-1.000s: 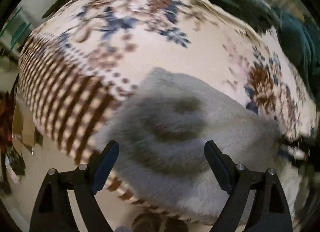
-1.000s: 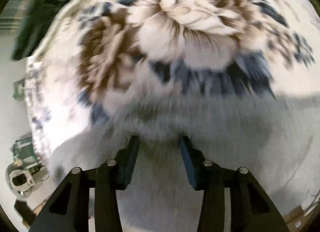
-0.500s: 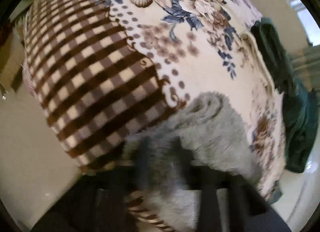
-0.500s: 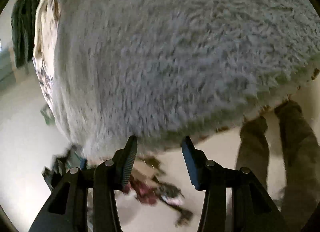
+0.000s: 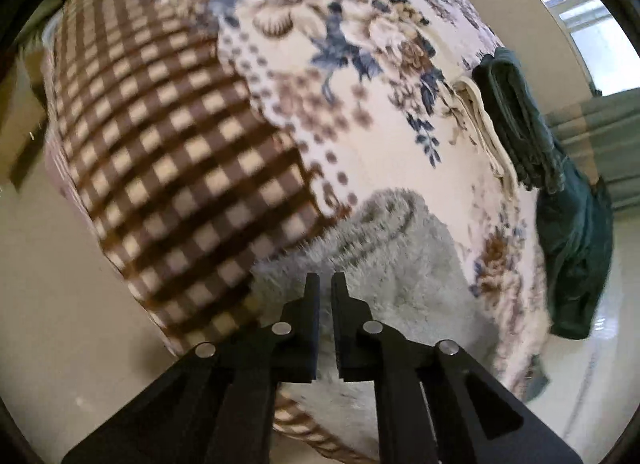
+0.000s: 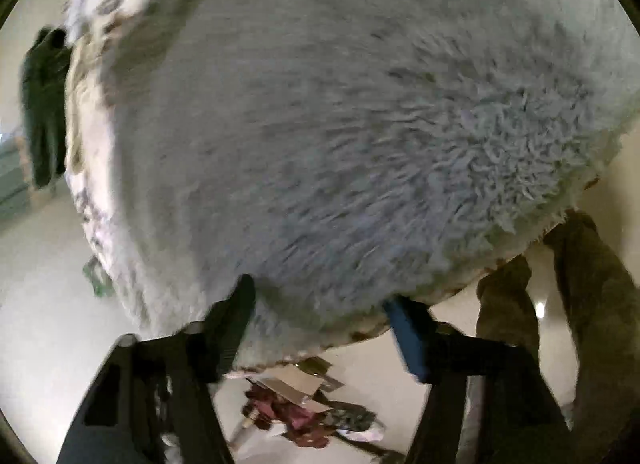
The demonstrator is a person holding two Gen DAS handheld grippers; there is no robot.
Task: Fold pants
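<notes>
The grey fluffy pants (image 5: 400,264) lie folded near the front edge of a bed covered with a flowered and checked blanket (image 5: 180,135). My left gripper (image 5: 325,284) is just over the pants' near edge, its jaws almost closed with a thin gap and nothing seen between them. In the right wrist view the grey pants (image 6: 340,123) fill most of the frame. My right gripper (image 6: 320,296) is open, its jaws wide apart at the pants' edge over the bed's rim.
Dark green clothes (image 5: 560,183) and a cream garment (image 5: 484,135) lie at the bed's far right edge. Below the bed are a pale floor, a person's legs in brown trousers (image 6: 560,304) and a heap of cardboard and cloth (image 6: 304,404).
My left gripper went from wide open to nearly closed and swung toward the bed's corner. My right gripper opened wider and dropped to the pants' edge.
</notes>
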